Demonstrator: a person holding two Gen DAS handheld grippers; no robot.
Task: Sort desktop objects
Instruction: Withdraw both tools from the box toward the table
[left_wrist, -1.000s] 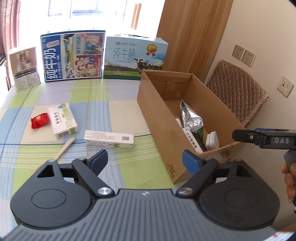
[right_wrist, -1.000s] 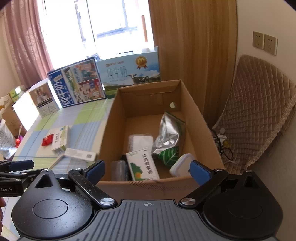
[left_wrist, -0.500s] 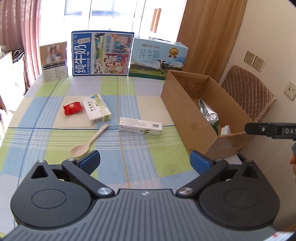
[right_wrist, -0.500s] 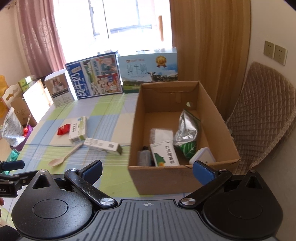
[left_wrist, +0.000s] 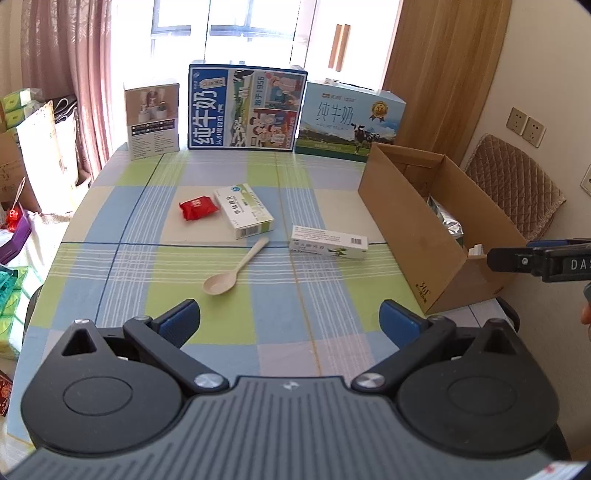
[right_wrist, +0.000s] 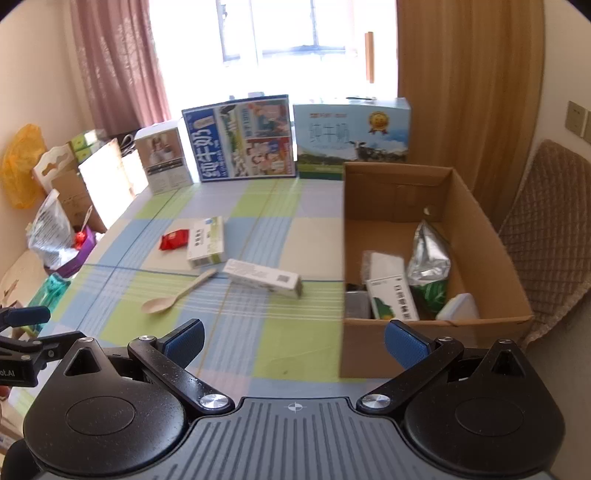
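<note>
On the checked tablecloth lie a red packet (left_wrist: 197, 208), a white-green medicine box (left_wrist: 243, 216), a pale wooden spoon (left_wrist: 236, 272) and a long white carton (left_wrist: 328, 242); the right wrist view shows the same spoon (right_wrist: 177, 293) and long carton (right_wrist: 264, 277). A cardboard box (right_wrist: 480, 229) at the right holds a silver pouch (right_wrist: 430, 254), a green-white box (right_wrist: 393, 303) and a white container (right_wrist: 458, 308). My left gripper (left_wrist: 290, 319) is open and empty near the table's front edge. My right gripper (right_wrist: 293, 341) is open and empty in front of the cardboard box.
Milk cartons (left_wrist: 245, 107) and a small display box (left_wrist: 152, 118) stand along the table's far edge. A quilted chair (right_wrist: 550, 229) is right of the cardboard box. Bags and boxes (right_wrist: 55, 229) crowd the floor to the left.
Both grippers have pulled back from the cardboard box toward the table's near side, so more of the table shows. Their jaws have spread a little wider. The objects have not moved.
</note>
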